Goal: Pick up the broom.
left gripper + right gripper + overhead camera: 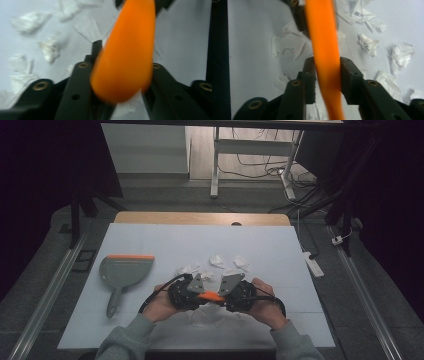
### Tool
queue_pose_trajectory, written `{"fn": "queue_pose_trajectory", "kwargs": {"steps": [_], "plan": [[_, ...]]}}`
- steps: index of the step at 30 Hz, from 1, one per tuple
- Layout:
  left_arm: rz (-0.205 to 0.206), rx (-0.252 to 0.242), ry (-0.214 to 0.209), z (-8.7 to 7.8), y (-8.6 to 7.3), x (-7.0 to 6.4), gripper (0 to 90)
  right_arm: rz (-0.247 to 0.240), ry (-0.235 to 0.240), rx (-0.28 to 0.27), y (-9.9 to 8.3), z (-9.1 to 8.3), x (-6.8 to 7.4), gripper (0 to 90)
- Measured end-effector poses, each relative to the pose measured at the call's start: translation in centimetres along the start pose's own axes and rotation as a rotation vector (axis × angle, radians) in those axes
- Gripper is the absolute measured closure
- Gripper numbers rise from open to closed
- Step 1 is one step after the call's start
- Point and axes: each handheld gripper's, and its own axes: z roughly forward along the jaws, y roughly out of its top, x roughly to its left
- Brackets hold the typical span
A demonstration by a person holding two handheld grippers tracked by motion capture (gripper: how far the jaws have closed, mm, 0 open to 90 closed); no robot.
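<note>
An orange bar (211, 296) hangs between my two grippers, low over the near middle of the white table sheet (150, 240). My left gripper (187, 292) is shut on its left end; in the left gripper view the rounded orange end (125, 57) fills the gap of the gripper (122, 62). My right gripper (237, 292) is shut on the other end. In the right gripper view the gripper (327, 72) has both pads (348, 75) pressed on the narrow orange bar (323, 37). Crumpled white paper scraps (217, 261) lie just beyond the grippers and under them (30, 21) (402, 53).
A grey dustpan (125, 270) with an orange front lip lies on the left of the sheet, handle toward the near edge. A strip of wooden tabletop (200, 218) shows at the far edge. A desk frame and cables (260, 165) stand on the floor beyond.
</note>
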Motion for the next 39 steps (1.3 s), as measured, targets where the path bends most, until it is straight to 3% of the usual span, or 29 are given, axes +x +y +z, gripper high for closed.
{"fn": "queue_pose_trajectory", "kwargs": {"steps": [4,6,9,12,18,23,26,34,39], "plan": [[-0.010,-0.032,0.027,-0.2,-0.2,0.1,59.9,0.022,0.007,-0.027,0.0,-0.2,-0.2,69.9],[-0.018,-0.046,0.060,-0.3,-0.2,0.0,55.0,0.041,0.009,-0.034,0.0,-0.3,-0.2,70.2],[-0.085,-0.083,0.102,-0.7,-0.3,0.1,44.6,0.072,0.015,-0.065,-0.2,-0.6,-0.6,70.3],[-0.121,-0.121,0.132,-1.4,-0.5,0.3,34.1,0.110,0.023,-0.108,-0.4,-1.1,-1.0,70.3],[-0.157,-0.166,0.163,-2.4,-0.8,0.5,30.0,0.146,0.024,-0.152,-0.9,-1.5,-1.5,70.3],[-0.226,-0.179,0.210,-3.6,-1.7,1.0,28.6,0.196,-0.014,-0.180,-1.6,-1.7,-2.1,70.3],[-0.253,-0.193,0.223,-4.7,-2.6,1.4,28.5,0.223,-0.016,-0.202,-2.1,-2.0,-2.5,70.4],[-0.305,-0.174,0.271,-6.7,-6.1,1.4,28.5,0.265,-0.035,-0.211,-2.9,-2.4,-3.2,70.4],[-0.378,-0.179,0.305,-7.8,-8.2,2.1,28.5,0.301,-0.056,-0.220,-3.4,-2.5,-3.6,70.4]]}}
